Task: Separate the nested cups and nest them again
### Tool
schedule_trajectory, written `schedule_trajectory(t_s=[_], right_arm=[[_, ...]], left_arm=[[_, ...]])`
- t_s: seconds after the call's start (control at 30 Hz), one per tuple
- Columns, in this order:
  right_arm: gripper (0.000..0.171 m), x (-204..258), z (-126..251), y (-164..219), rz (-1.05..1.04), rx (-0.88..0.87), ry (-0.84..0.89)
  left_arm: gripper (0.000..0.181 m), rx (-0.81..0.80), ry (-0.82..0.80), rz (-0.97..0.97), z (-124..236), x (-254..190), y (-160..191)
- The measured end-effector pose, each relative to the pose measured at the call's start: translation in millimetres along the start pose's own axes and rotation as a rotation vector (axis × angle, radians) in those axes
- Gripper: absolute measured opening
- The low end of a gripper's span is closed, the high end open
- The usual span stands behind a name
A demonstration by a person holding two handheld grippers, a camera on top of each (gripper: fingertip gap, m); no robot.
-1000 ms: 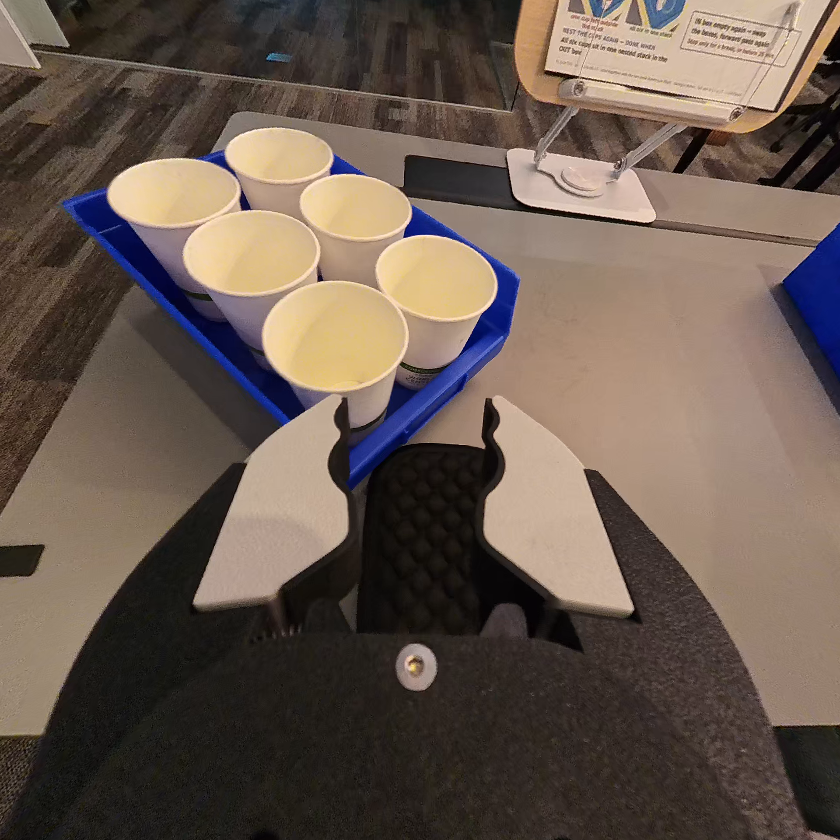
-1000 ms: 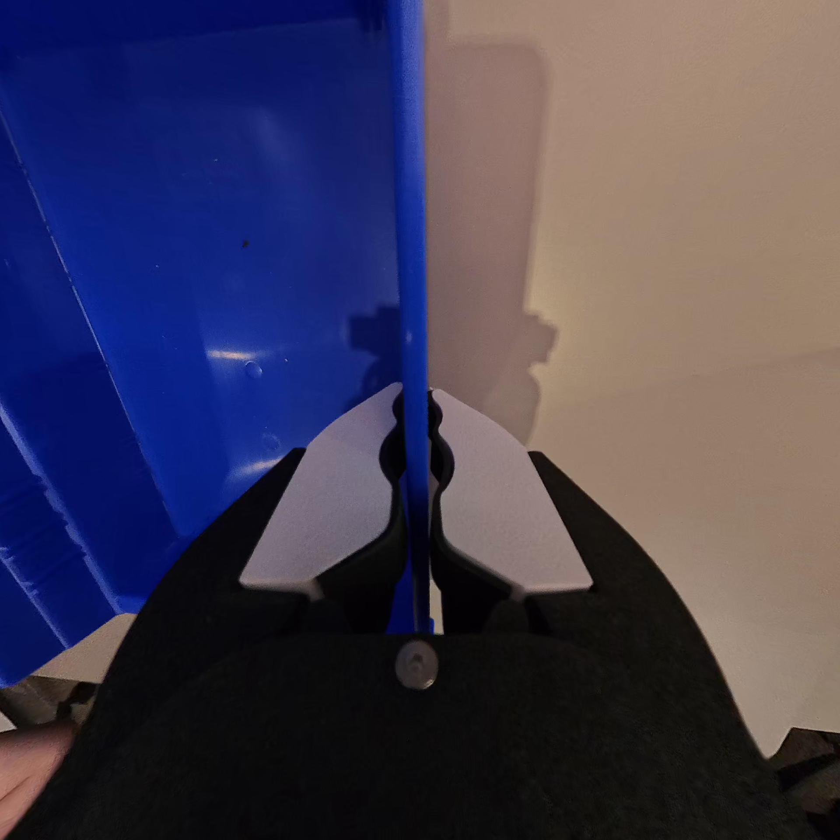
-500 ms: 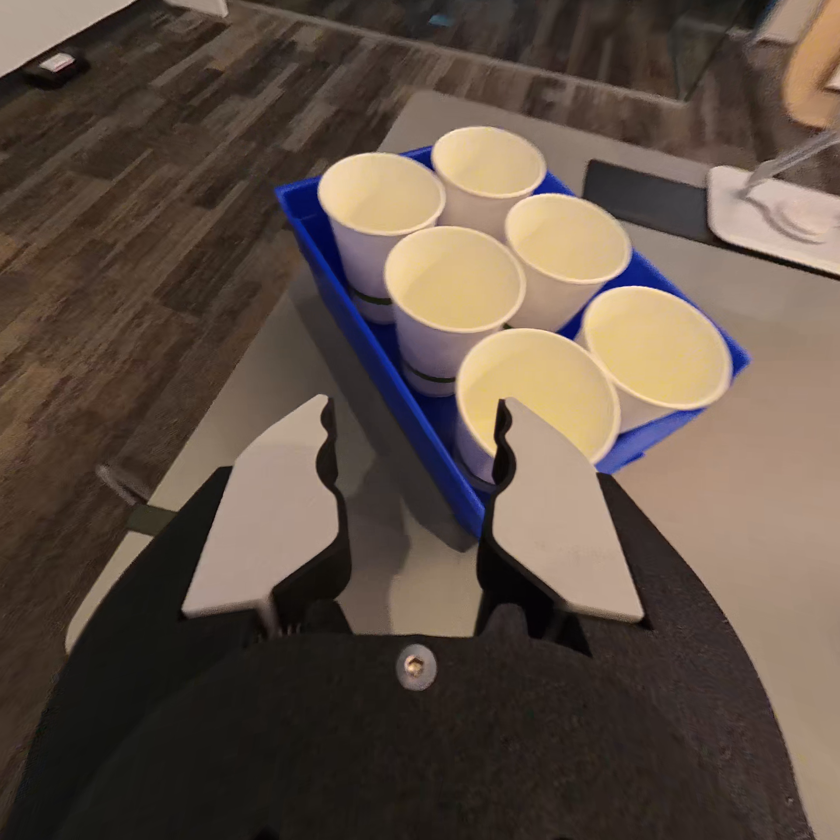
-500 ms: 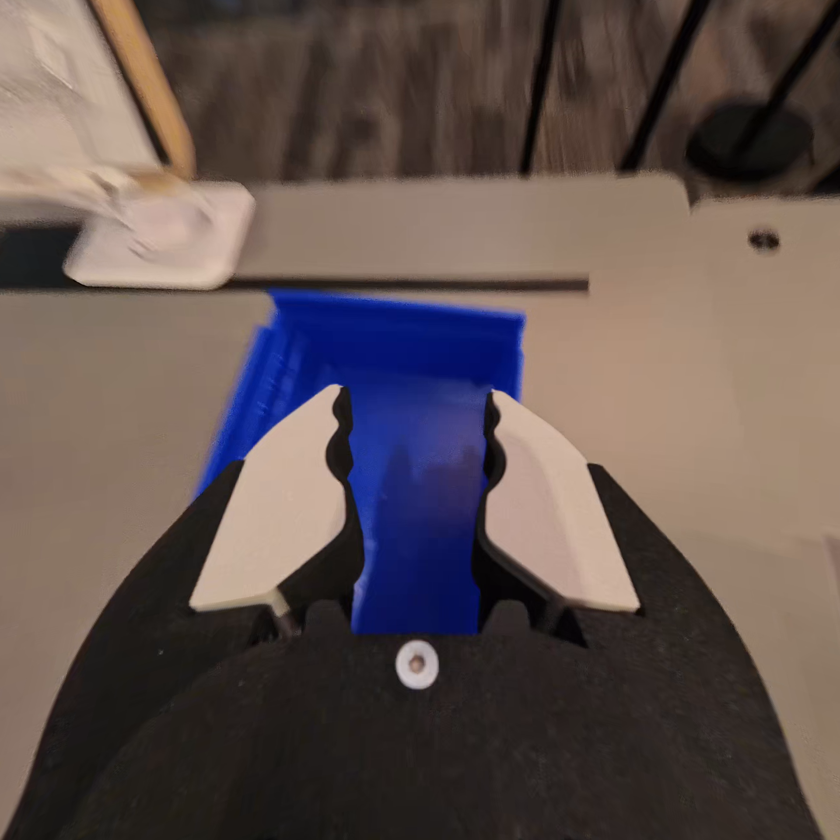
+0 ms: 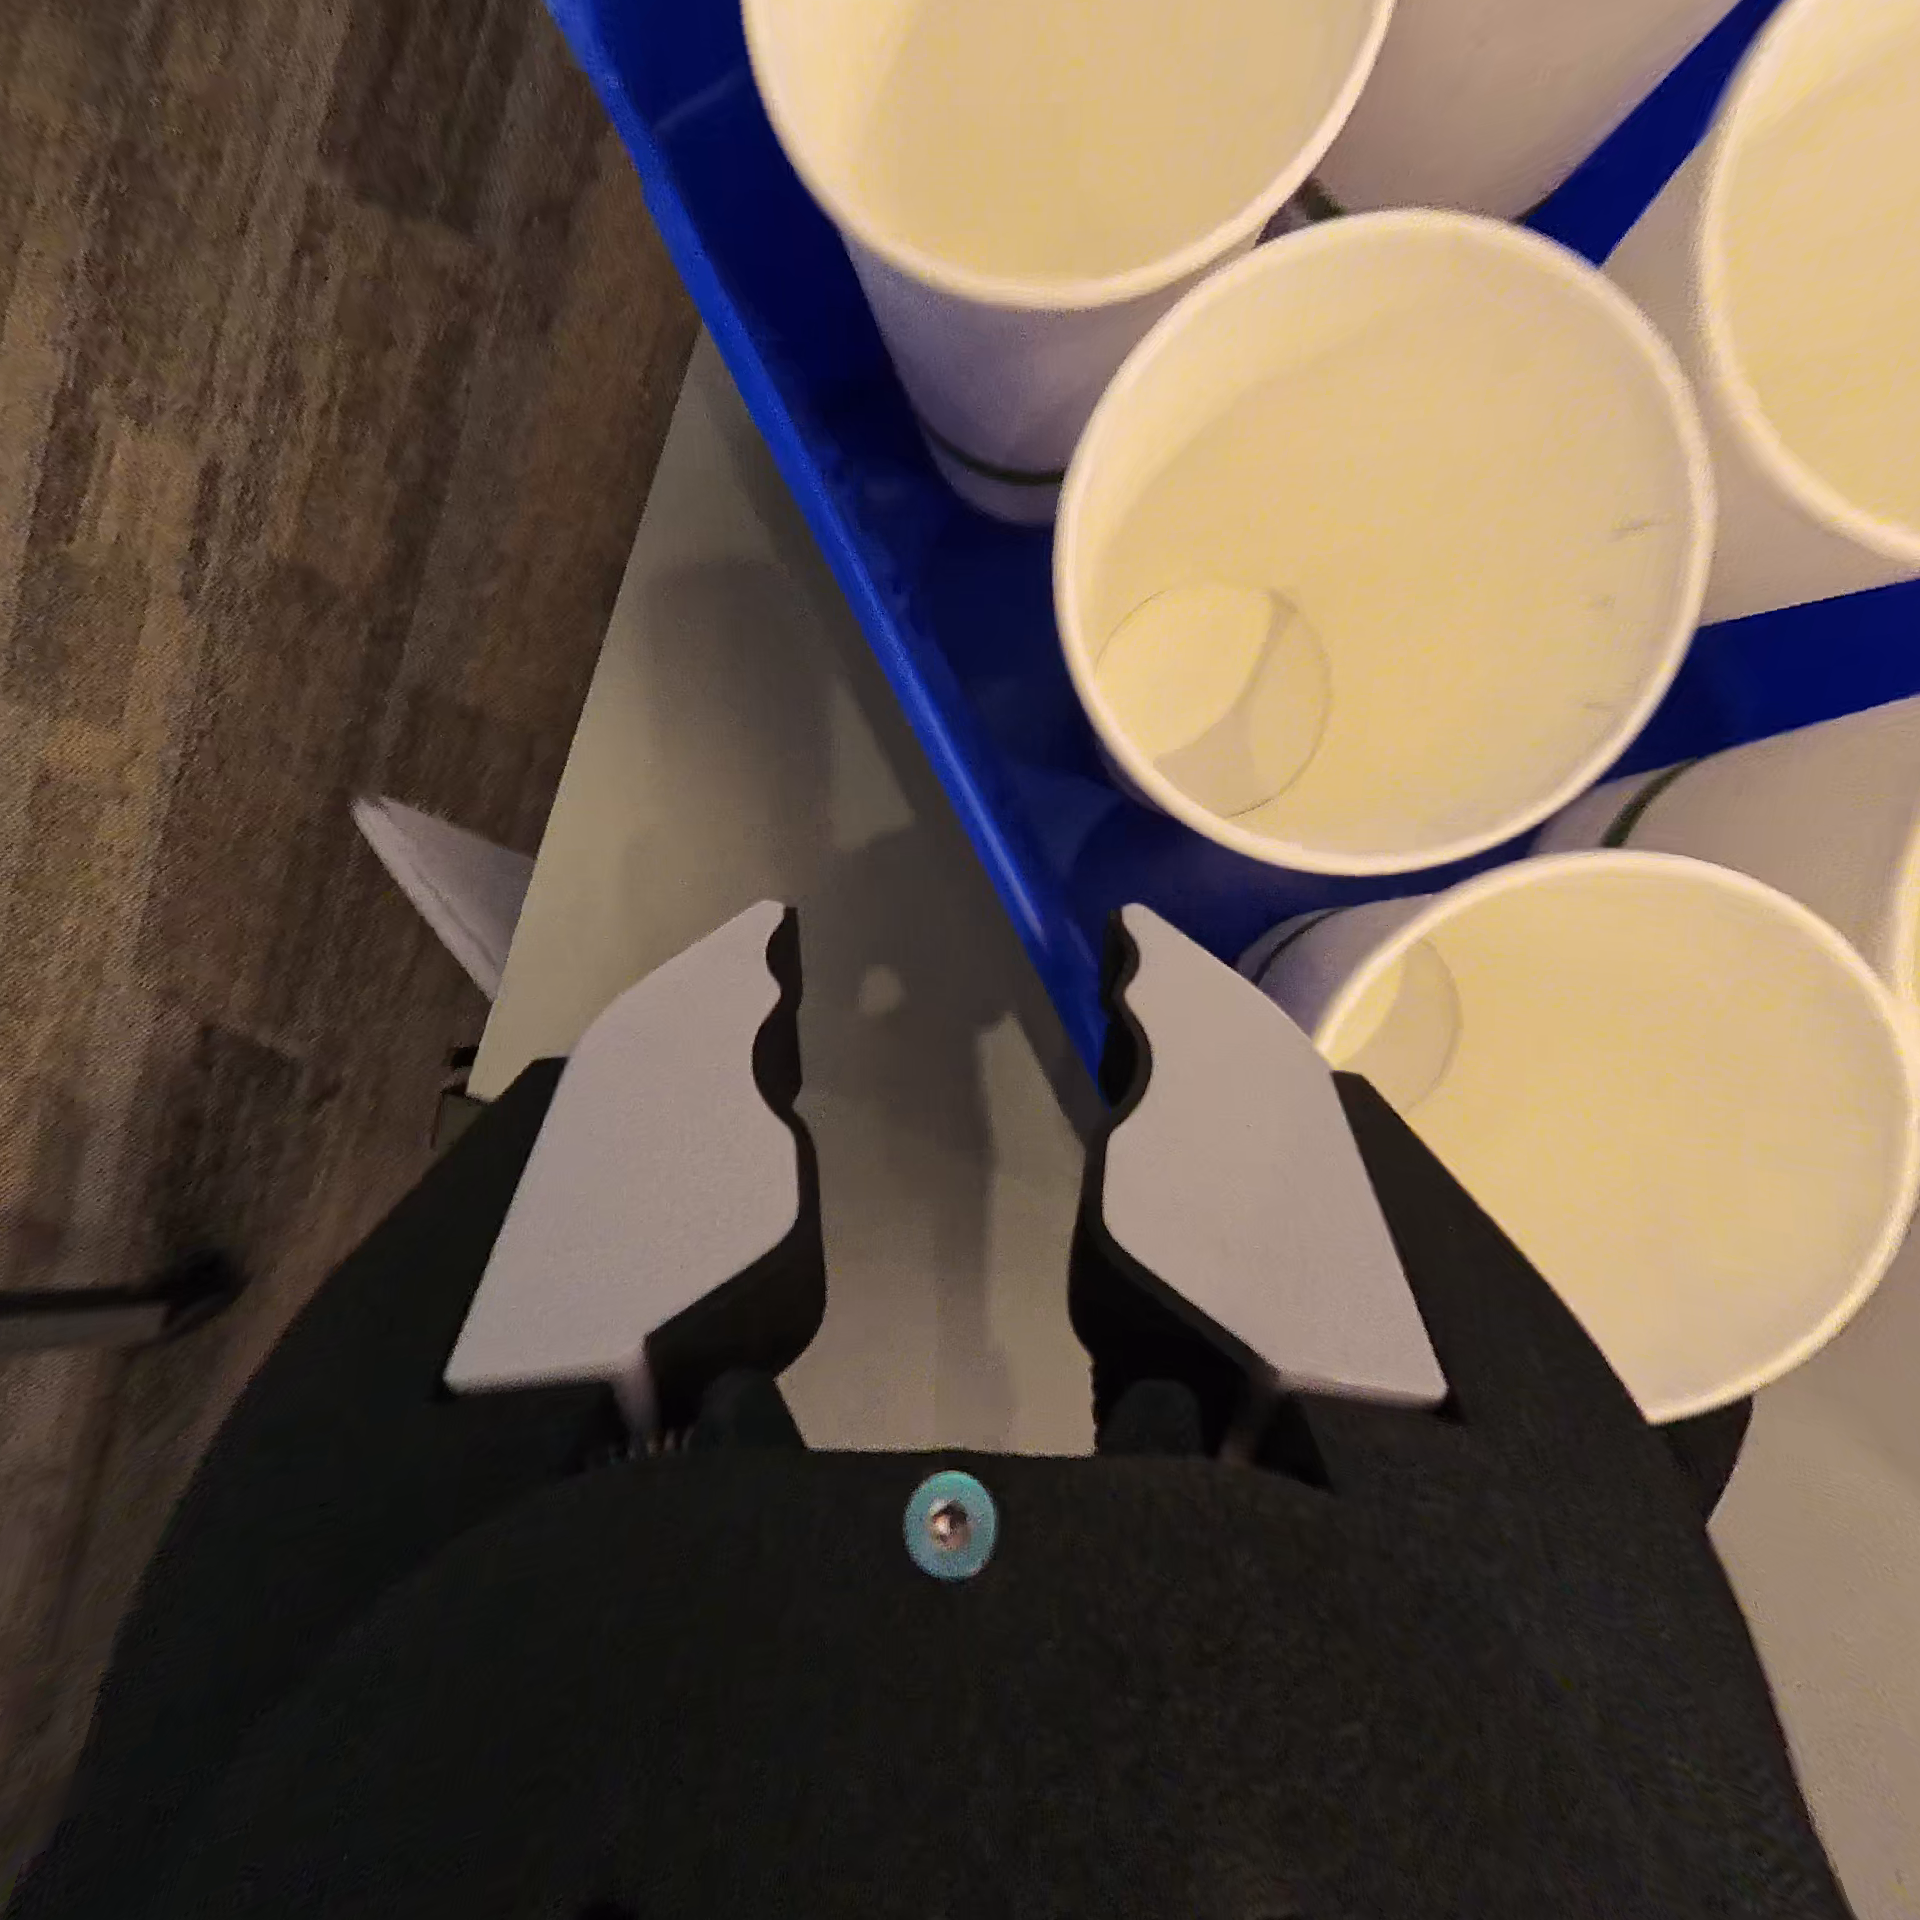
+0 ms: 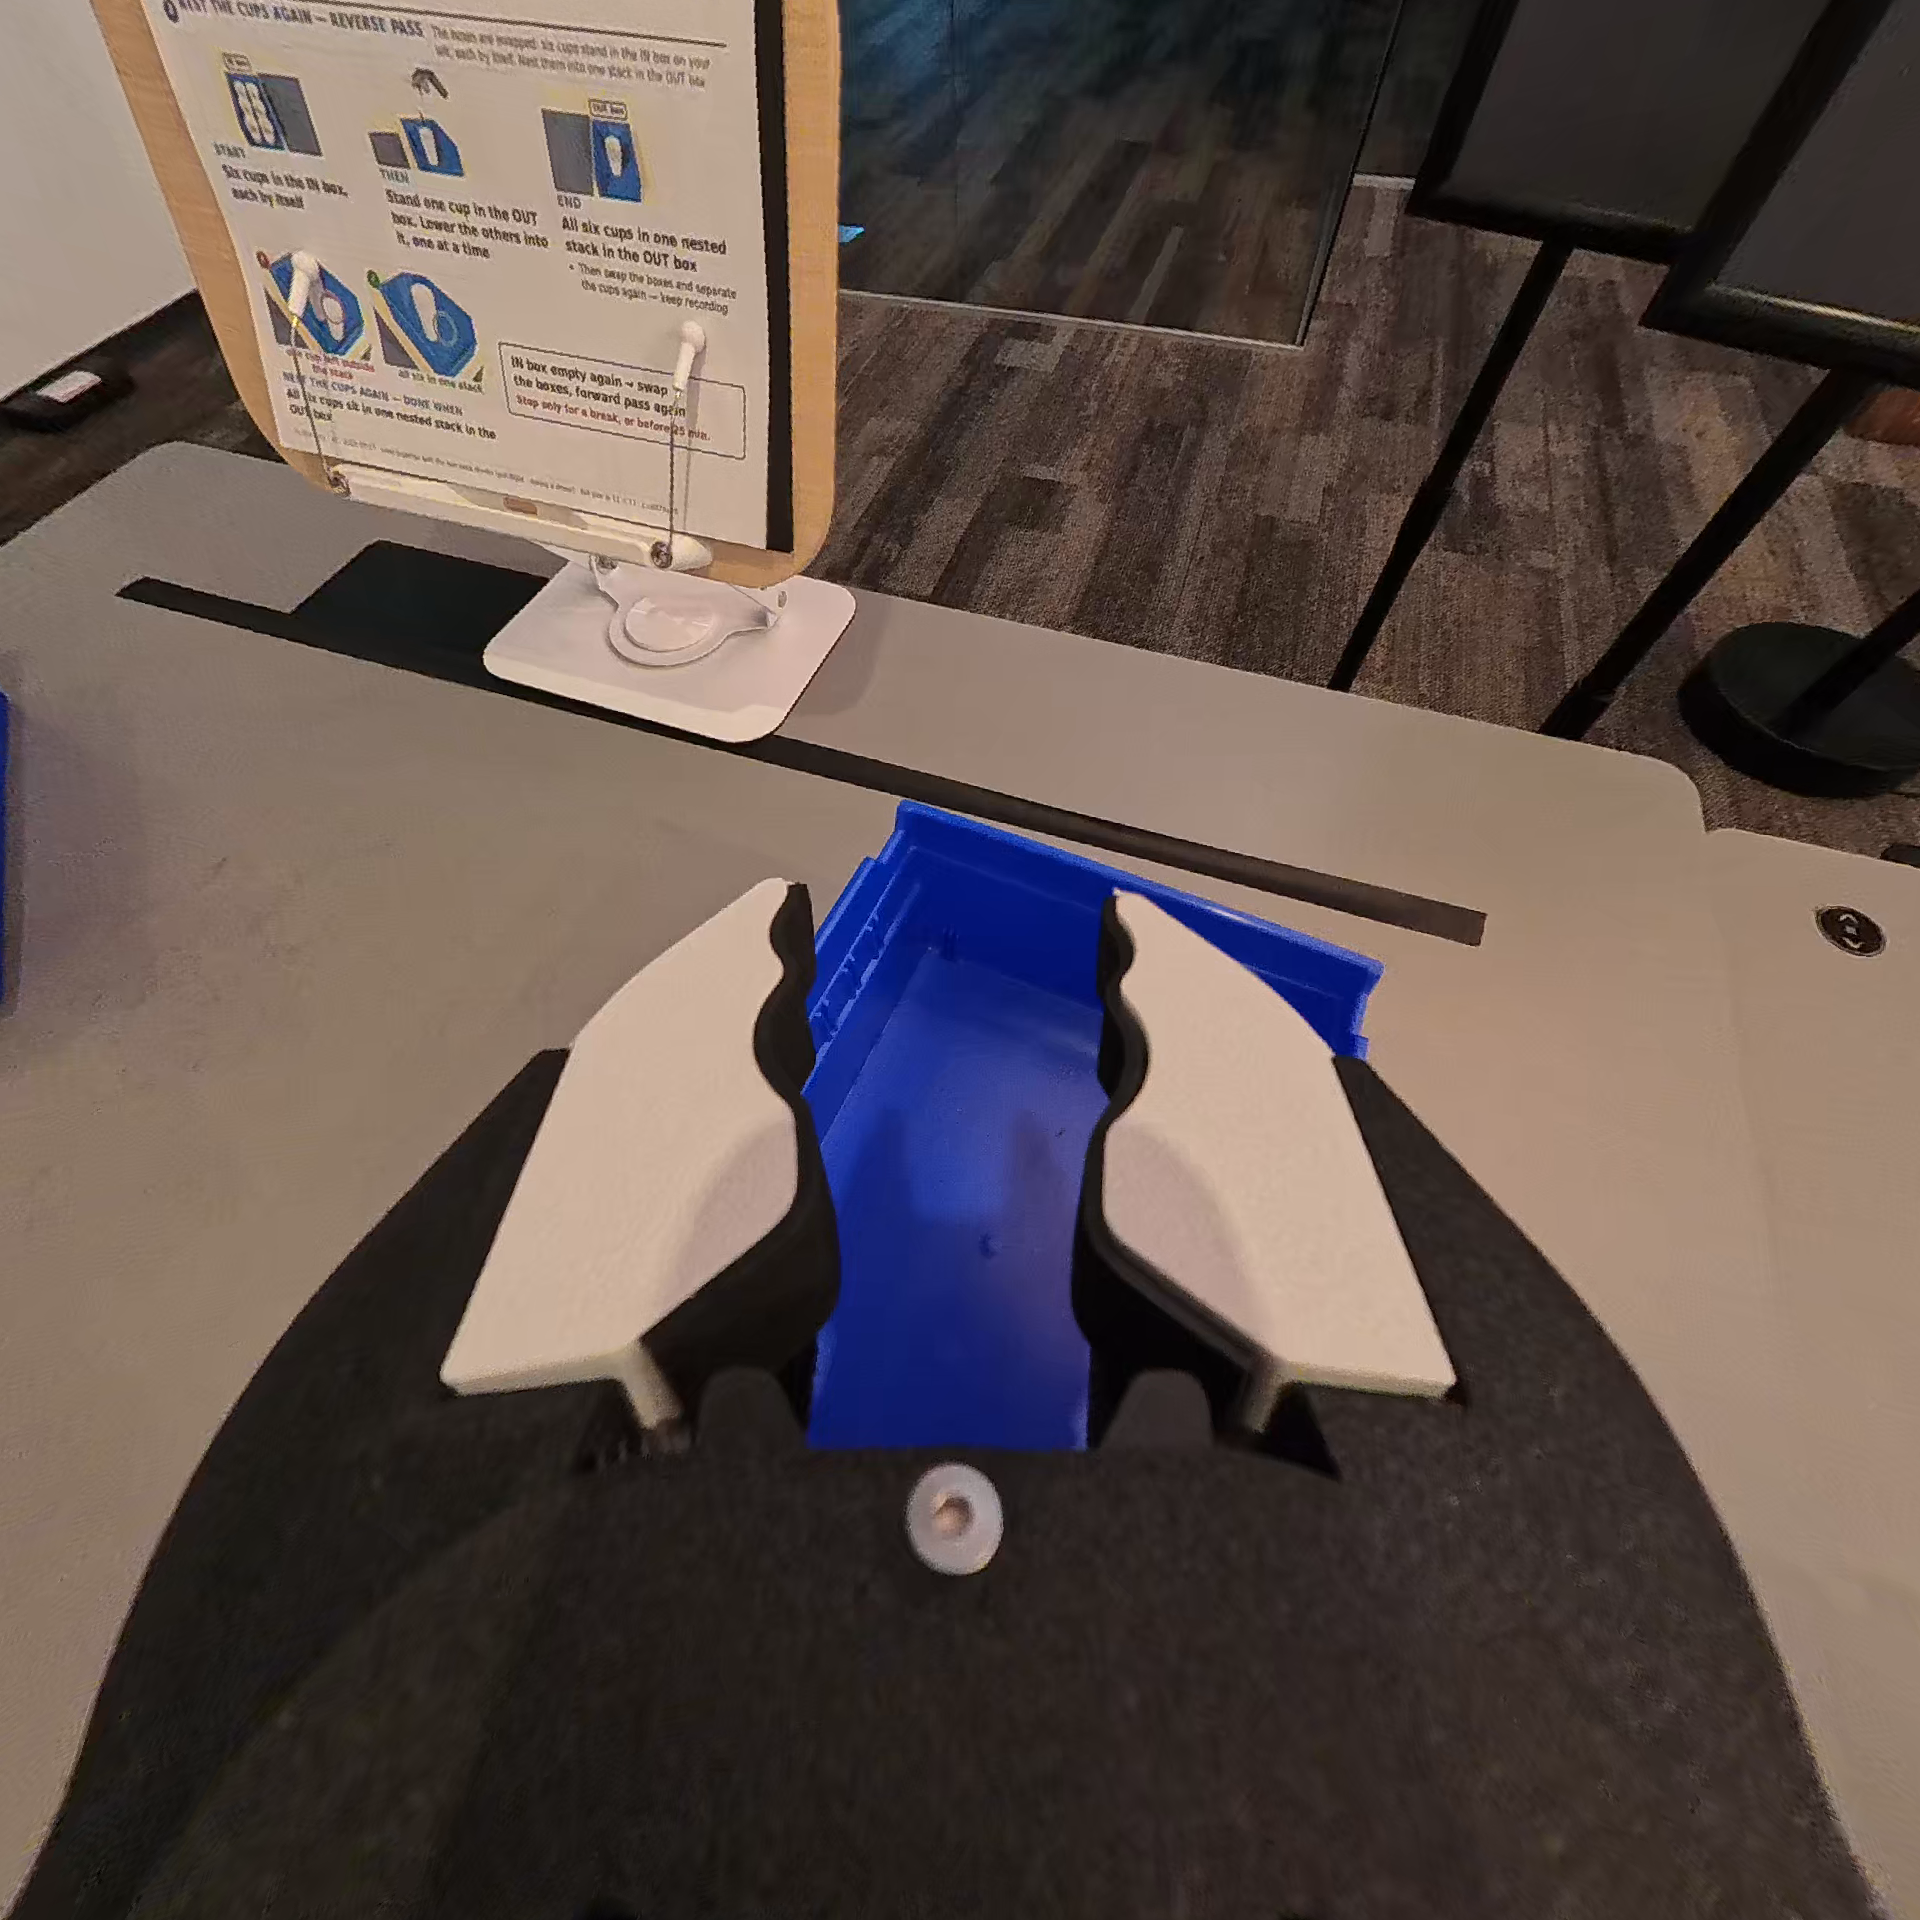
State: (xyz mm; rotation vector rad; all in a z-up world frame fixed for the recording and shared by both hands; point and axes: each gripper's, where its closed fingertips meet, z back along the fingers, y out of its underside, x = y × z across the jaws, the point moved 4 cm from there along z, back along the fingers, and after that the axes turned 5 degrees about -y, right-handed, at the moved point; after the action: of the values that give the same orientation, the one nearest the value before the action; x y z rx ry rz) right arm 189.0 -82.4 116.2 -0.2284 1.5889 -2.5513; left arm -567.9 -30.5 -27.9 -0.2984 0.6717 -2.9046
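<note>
Table: a grey table [image 6: 312, 935] is carrying everything, with a dark strip [image 6: 1039, 821] running across its far part.
Right side: an empty blue bin [image 6: 956, 1143] is sitting directly on the top.
Far edge: a white stand base [image 6: 665, 665] is resting there, holding up an instruction board [image 6: 499, 260].
Left side: another blue bin [image 5: 831, 468] is lying near the table's edge, holding upright white paper cups [image 5: 1382, 540].

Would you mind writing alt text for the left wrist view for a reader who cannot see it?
Open tongs hover over the grey table beside the long wall of a blue bin that holds upright, empty white paper cups. Four cups show at least partly, the rest cut off by the frame. Dark wood-look floor lies to the left.
</note>
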Motion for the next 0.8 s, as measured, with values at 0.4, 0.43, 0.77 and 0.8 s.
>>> schedule_trajectory(t_s=[0.4, 0.43, 0.77, 0.8], right_arm=[[0.049, -4.4, 5.1, 12.0, -0.02, -0.013, -0.067], [0.048, -4.8, 7.2, 12.1, -0.022, -0.019, -0.071], [0.045, -17.2, 21.0, 15.6, -0.071, -0.066, -0.076], [0.045, -18.0, 21.7, 15.7, -0.072, -0.067, -0.07]], left_arm=[[0.012, 0.249, 0.075, -0.04, -20.2, -11.2, -16.7], [0.012, 0.245, 0.082, -0.052, -21.9, -11.8, -20.6], [0.012, 0.198, 0.187, -0.382, -38.4, -38.1, -64.0], [0.012, 0.195, 0.186, -0.431, -39.5, -43.1, -68.1]])
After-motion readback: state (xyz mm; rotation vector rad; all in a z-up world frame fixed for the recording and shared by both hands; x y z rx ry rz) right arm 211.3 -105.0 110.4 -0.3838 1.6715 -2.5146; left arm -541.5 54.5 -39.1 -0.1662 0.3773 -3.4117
